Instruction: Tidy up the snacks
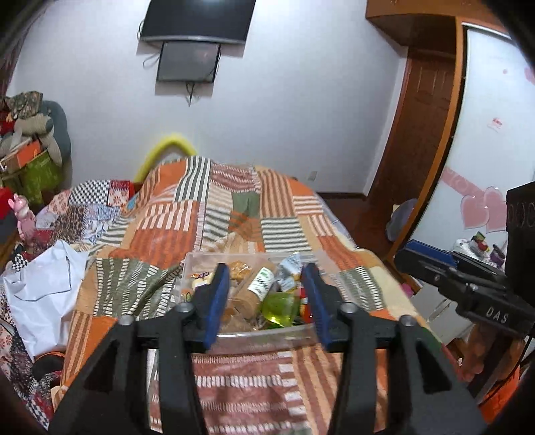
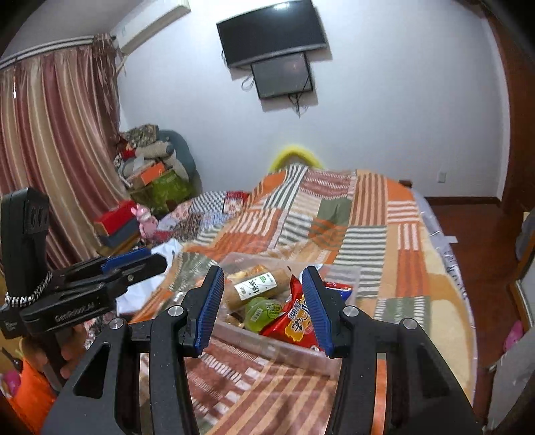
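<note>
A clear plastic bin point(image 2: 294, 354) on the quilt holds a jumble of snacks point(image 2: 257, 287), seemingly full.

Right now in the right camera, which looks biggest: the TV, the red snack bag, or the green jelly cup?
1. TV
2. Red snack bag, though nearness to the camera flatters it
3. Green jelly cup

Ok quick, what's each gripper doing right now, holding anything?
Left gripper: open, holding nothing, above the clear snack bin.
Right gripper: open, holding nothing, above the same bin.
</note>
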